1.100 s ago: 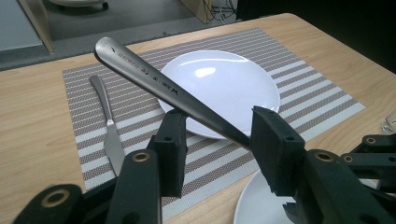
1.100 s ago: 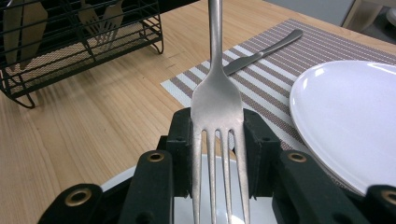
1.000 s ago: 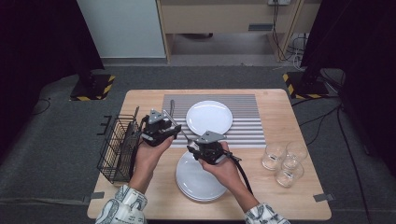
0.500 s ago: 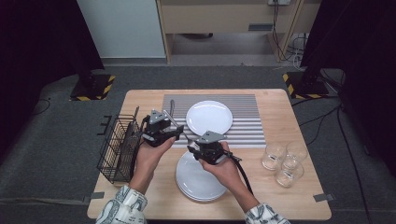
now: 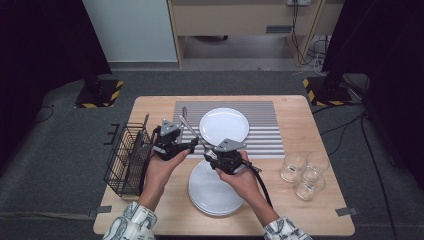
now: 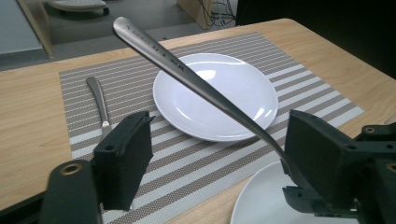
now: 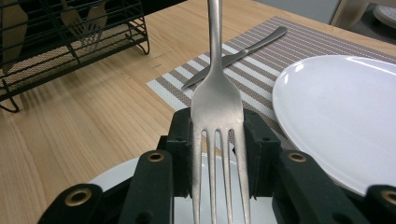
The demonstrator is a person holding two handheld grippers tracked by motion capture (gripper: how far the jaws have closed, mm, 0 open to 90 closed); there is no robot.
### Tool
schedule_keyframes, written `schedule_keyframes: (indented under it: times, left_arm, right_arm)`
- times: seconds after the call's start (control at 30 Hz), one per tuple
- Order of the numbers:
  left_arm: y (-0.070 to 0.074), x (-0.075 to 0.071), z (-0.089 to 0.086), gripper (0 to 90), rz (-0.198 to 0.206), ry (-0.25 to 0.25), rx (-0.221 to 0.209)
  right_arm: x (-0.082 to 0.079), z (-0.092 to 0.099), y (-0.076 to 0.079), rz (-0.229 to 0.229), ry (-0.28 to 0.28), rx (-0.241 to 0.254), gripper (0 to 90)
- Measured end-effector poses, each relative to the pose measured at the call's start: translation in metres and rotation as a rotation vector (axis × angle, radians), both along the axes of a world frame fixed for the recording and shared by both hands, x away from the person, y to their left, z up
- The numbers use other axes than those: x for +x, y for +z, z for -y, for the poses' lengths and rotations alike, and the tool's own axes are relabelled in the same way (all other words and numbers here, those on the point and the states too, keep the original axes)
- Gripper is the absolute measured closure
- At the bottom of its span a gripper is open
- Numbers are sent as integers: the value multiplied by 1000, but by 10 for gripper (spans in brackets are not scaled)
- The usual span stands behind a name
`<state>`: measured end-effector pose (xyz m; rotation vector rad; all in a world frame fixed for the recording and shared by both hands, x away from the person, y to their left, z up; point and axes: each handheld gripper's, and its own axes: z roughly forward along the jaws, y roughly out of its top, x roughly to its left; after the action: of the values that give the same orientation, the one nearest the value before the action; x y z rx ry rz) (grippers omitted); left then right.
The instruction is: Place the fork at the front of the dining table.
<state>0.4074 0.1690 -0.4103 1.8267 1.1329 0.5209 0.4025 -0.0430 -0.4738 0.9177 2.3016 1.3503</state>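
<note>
Our right tool (image 7: pixel 217 140) grips the fork (image 7: pixel 216 100); our left tool (image 6: pixel 215 158), jaws just opening, stands clear of its handle. Placing it, probably on the placemat (image 5: pixel 262 135), remains.

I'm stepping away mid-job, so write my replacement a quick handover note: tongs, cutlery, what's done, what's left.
Right tongs: shut on the silver metal fork at its head, handle pointing away.
Left tongs: jaws have just been opening, clear of the fork's handle; open.
Silver table knife lies on the striped placemat, left of the white round plate.
Done: fork passed to the right tongs.
Left: probably lay the fork on the mat.
</note>
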Motion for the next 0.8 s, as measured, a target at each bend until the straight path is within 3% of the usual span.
schedule_keyframes:
  times: [0.43, 0.8]
  left_arm:
    - [-12, 1, -1, 133, -14, -10, -12]
    - [-24, 2, 0, 127, -21, -21, -8]
  right_arm:
    - [5, 7, -2, -3, -26, -1, 680]
    - [9, 15, -4, 1, -60, -9, 680]
